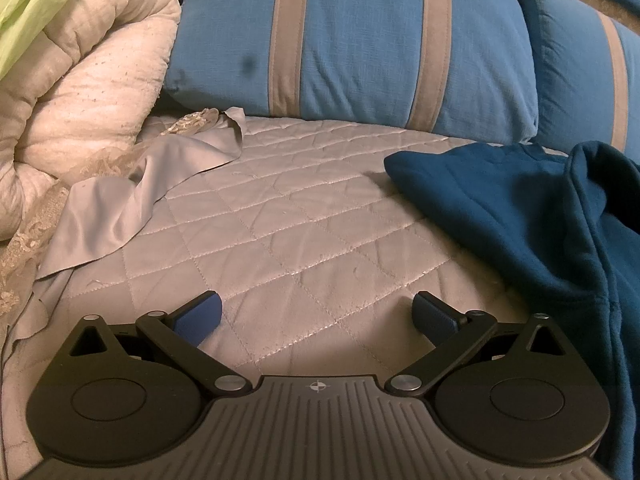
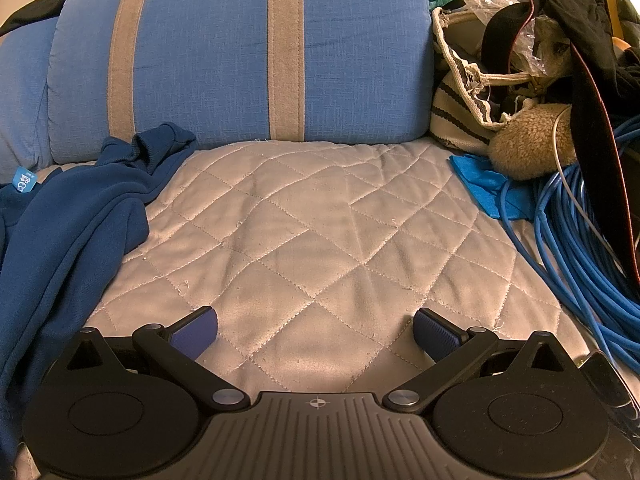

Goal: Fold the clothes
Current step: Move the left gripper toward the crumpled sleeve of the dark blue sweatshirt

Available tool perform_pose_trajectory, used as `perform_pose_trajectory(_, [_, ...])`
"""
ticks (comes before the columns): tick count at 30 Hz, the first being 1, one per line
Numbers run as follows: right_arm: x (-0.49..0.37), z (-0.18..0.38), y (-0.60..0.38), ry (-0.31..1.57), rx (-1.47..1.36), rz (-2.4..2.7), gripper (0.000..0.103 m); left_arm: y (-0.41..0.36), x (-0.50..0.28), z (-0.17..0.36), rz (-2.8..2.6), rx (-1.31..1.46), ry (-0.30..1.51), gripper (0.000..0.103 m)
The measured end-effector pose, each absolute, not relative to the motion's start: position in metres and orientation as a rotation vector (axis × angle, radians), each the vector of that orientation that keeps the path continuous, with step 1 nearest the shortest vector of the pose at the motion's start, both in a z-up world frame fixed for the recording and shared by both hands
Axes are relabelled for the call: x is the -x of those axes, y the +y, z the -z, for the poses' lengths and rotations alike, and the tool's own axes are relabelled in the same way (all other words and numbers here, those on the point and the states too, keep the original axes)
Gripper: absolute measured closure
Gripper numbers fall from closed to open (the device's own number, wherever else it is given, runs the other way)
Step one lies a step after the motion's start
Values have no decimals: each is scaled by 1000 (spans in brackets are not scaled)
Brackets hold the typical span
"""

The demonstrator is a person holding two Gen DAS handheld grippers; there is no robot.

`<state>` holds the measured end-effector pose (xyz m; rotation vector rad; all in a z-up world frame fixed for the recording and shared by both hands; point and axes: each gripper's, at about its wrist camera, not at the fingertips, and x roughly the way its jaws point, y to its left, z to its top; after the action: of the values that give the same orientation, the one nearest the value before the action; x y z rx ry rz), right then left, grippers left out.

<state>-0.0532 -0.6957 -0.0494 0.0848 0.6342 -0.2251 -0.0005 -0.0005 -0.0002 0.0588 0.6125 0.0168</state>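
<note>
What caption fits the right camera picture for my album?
Open right gripper hovers over the quilt, with a rumpled blue sweatshirt on one side and blue cables on the other.

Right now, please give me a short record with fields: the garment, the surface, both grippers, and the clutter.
garment: dark blue sweatshirt, crumpled, unfolded
surface: grey quilted cover
left gripper: fingers open, holding nothing
right gripper: fingers open, holding nothing
behind: blue striped pillow
clutter: blue cable, striped bag

Dim warm indoor light, soft shadows, strong fisheye bending at edges, sharp focus
</note>
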Motion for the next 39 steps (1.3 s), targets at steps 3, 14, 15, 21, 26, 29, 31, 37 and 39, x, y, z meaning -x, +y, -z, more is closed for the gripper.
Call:
perform_pose_trajectory(3, [54,49,-695,633,-87,224,0,-1,1,0,-20,-67,613,0])
perform_pose_trajectory(14, [59,46,-692,661,-112,243,0,-3,6,-3,-29,-69,622,0])
perform_pose_trajectory(15, [60,45,-692,665,-115,247,0,-3,8,-4,-28,-73,628,0])
perform_pose_trajectory(21, [67,37,-688,705,-120,239,0,5,17,-16,8,-28,693,0])
perform_pose_trajectory(26, [82,22,-687,715,-158,188,0,3,32,-37,-8,-42,683,0])
perform_pose_trajectory(29, [93,6,-681,706,-136,159,0,-6,42,-54,-25,-84,655,0])
perform_pose_trajectory(31, [101,-9,-673,687,-108,131,0,-12,47,-64,-7,-108,636,0])
perform_pose_trajectory(37, [131,-55,-639,612,72,57,0,-34,56,-88,99,-181,613,0])
perform_pose_trajectory(39, [139,-66,-627,606,108,14,0,-41,57,-97,122,-195,598,0])
